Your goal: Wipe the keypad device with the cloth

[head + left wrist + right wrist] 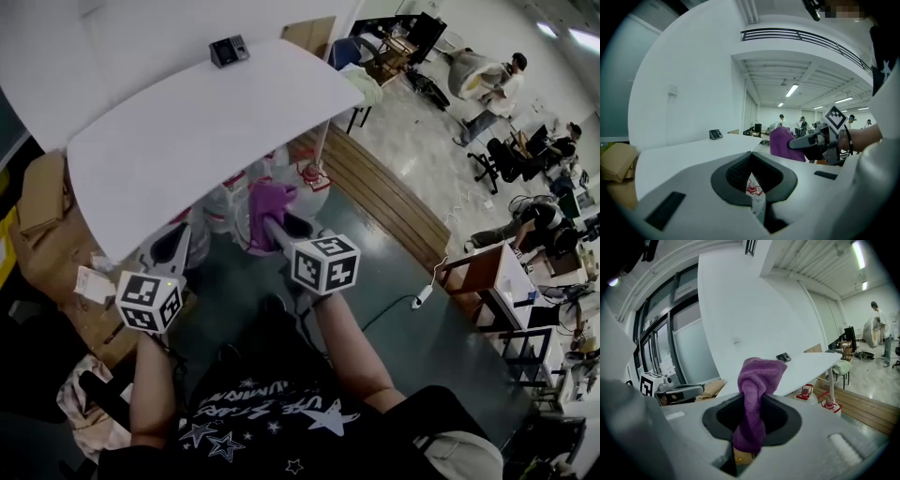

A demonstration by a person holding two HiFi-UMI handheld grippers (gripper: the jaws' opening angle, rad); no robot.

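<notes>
The small dark keypad device (228,50) lies at the far edge of the white table (187,131); it also shows as the keypad (715,134) and the keypad (783,357) in the two gripper views. My right gripper (272,225) is shut on a purple cloth (267,208), which stands bunched up above the jaws as the cloth (757,394). It hovers below the table's near edge, well short of the keypad. My left gripper (178,239) is to its left, jaws shut with nothing between them. From the left gripper (751,159) I see the right gripper (806,143) and the cloth (780,142).
Several water bottles (234,202) stand on the floor under the table's near edge. Cardboard boxes (42,202) are piled at the left. Wooden boards (375,187) lie to the right. A pale green cloth (366,84) hangs on the table's right corner. People sit at desks far right.
</notes>
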